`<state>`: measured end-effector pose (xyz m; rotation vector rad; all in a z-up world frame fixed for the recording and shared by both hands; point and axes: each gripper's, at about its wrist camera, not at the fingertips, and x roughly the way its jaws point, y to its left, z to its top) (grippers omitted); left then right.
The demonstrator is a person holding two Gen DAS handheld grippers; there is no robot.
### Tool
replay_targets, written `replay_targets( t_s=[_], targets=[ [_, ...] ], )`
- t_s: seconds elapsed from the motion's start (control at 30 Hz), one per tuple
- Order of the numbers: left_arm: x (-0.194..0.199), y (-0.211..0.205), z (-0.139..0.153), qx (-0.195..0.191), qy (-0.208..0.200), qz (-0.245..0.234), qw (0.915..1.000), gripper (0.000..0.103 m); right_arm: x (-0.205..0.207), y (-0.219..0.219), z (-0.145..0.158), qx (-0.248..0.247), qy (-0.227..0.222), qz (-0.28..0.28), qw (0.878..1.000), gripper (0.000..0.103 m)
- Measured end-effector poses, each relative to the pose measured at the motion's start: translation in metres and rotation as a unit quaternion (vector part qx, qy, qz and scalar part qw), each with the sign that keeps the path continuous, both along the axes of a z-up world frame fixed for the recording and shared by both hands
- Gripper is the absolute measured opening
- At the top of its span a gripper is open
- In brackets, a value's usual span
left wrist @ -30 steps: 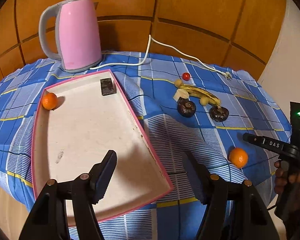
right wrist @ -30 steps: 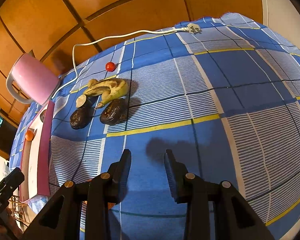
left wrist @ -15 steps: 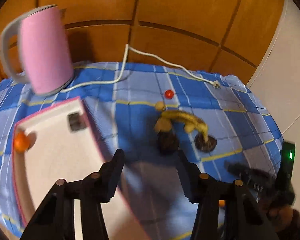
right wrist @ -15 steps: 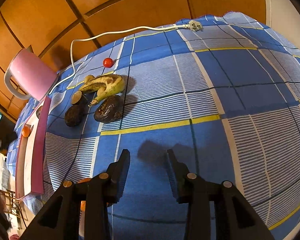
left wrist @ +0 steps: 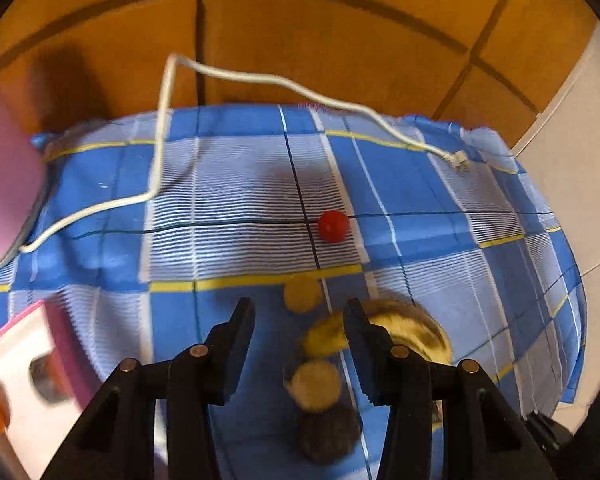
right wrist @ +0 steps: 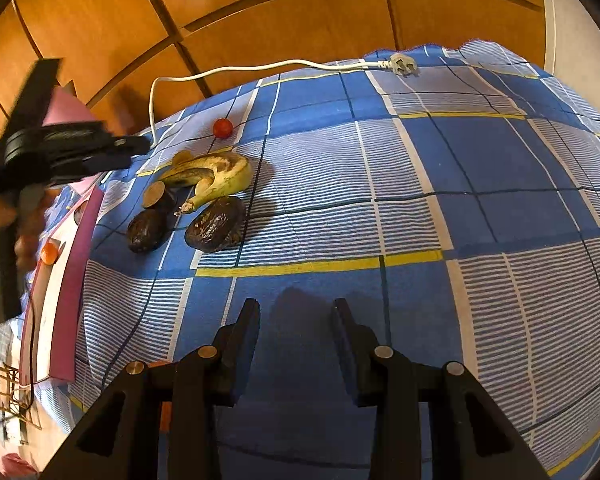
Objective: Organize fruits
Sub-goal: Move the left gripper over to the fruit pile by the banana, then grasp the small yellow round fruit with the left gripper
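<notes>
On the blue checked cloth lie a spotted banana (right wrist: 216, 176), two dark wrinkled fruits (right wrist: 216, 224) (right wrist: 146, 230), a cut pale piece (right wrist: 154, 196) and a small red fruit (right wrist: 223, 128). My left gripper (left wrist: 300, 316) is open and empty, hovering above the banana (left wrist: 416, 332) and the pale piece (left wrist: 314, 384); the red fruit (left wrist: 333, 226) lies ahead. It also shows in the right wrist view (right wrist: 60, 152). An orange (right wrist: 50, 253) sits in the pink-rimmed tray (right wrist: 70, 264). My right gripper (right wrist: 296, 320) is open and empty over bare cloth.
A pink kettle (left wrist: 4, 184) stands at the left, its white cord (left wrist: 260, 78) running along the back to a plug (right wrist: 402, 65). Wooden panels rise behind the table. A small dark object (left wrist: 46, 376) lies in the tray. The cloth drops off at the right edge.
My left gripper has swung right and forward, from over the tray to above the banana group. My right gripper has hardly moved. Both stay open.
</notes>
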<state>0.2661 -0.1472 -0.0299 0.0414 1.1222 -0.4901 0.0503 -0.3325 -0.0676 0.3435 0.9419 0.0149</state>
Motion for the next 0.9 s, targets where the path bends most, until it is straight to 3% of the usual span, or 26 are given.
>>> replay_targets(
  t_s=[0.17,0.23,0.4,0.53,0.8,0.9],
  targets=[
    [0.020,-0.022,-0.021,0.025,0.026,-0.023,0.9991,0.042,0.003,-0.003,-0.001,0.012,-0.003,0.001,1.000,0.038],
    [0.023,-0.028,-0.031,0.042,0.027,-0.026,0.9984,0.027,0.004,-0.004,-0.001,0.013,-0.003,0.002,1.000,0.038],
    [0.023,-0.015,-0.034,-0.002,0.015,-0.005,0.9999,0.025,0.004,-0.004,-0.002,0.018,-0.007,0.001,1.000,0.038],
    [0.019,0.005,-0.026,-0.014,0.004,0.022,0.9997,0.025,0.004,-0.004,-0.002,0.017,-0.008,0.001,1.000,0.038],
    [-0.047,0.037,0.010,-0.034,-0.050,0.032,0.9977,0.025,0.006,0.002,0.000,-0.008,-0.004,0.012,1.000,0.038],
    [-0.077,0.048,0.019,-0.043,-0.062,0.032,0.9966,0.025,0.013,0.003,0.006,0.006,-0.006,0.032,0.999,0.038]
  ],
)
